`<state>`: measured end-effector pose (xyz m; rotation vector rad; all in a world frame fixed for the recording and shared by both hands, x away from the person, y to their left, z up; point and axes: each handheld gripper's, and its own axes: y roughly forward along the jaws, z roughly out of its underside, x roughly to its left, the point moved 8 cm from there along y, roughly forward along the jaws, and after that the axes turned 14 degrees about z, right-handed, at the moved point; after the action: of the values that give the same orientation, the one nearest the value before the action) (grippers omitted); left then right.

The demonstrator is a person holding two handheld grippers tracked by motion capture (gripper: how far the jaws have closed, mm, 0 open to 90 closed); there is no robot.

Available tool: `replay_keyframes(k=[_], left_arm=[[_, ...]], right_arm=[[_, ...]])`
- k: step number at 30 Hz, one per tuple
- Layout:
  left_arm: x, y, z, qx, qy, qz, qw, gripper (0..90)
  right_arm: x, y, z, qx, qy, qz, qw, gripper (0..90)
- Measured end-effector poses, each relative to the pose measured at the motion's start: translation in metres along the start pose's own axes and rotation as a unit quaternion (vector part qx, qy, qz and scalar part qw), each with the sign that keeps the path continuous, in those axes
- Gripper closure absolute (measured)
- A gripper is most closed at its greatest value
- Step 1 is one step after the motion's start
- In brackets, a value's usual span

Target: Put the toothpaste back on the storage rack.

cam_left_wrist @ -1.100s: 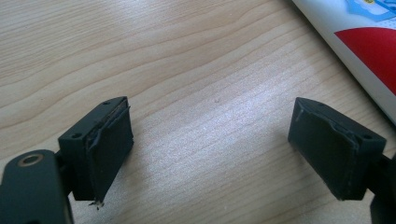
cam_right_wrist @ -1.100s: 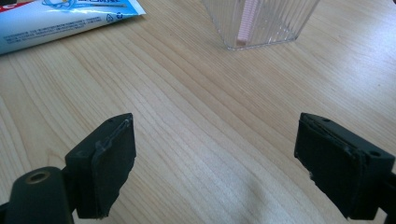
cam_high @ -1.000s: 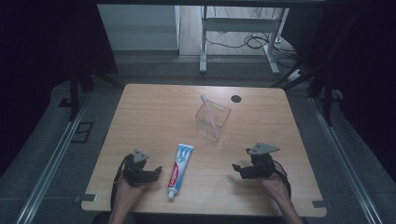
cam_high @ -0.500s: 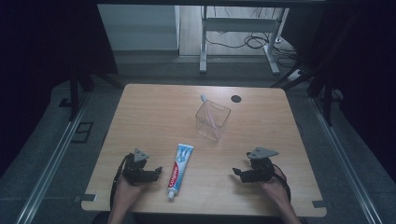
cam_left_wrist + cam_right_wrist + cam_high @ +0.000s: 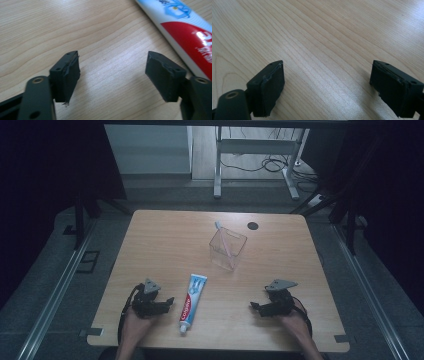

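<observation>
A: Where is the toothpaste tube (image 5: 191,301) right now?

B: Flat on the table (image 5: 165,240), near the front edge, just right of the left claw (image 5: 167,302). In the left gripper view the tube (image 5: 185,27) lies just beside the claw's (image 5: 113,75) right jaw; I can't tell whether it touches.

A: Which way does it run?

B: Its long axis goes roughly front to back, slightly slanted. The cap end points toward the person, the flat crimped end toward the clear box (image 5: 227,249).

A: And the claws?

B: Both are released, jaws spread wide with bare wood between them. The right claw (image 5: 254,307) rests low on the table, well apart from the tube; its own view shows the right claw (image 5: 327,85) empty.

A: Why is the left one there?

B: Likely readying a sideways grab across the tube's narrow width. The box stands upright farther back with a toothbrush (image 5: 223,238) leaning inside, so it looks like the destination.
</observation>
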<state>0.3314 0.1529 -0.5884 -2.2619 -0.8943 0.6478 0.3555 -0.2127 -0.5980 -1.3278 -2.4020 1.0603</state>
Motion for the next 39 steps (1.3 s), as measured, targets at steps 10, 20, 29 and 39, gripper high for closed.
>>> replay_keyframes(k=[10, 20, 29, 39], left_arm=[[-0.013, -0.001, -0.01, -0.014, 0.001, 0.037, 0.9992, 48.7], [-0.041, 0.004, -0.026, -0.019, 0.008, 0.102, 0.9946, 78.5], [-0.068, 0.022, -0.037, 0.007, 0.038, 0.132, 0.9905, 85.3], [-0.085, 0.034, -0.041, 0.043, 0.055, 0.149, 0.9864, 84.8]], right_arm=[[0.0, 0.0, 0.0, 0.0, -0.001, 0.002, 1.0, 12.2], [-0.001, 0.0, 0.0, 0.001, 0.005, 0.008, 1.0, 12.9], [-0.002, 0.0, 0.0, 0.001, 0.007, 0.01, 0.9999, 12.9], [-0.002, 0.0, 0.0, 0.001, 0.007, 0.01, 0.9999, 12.9]])
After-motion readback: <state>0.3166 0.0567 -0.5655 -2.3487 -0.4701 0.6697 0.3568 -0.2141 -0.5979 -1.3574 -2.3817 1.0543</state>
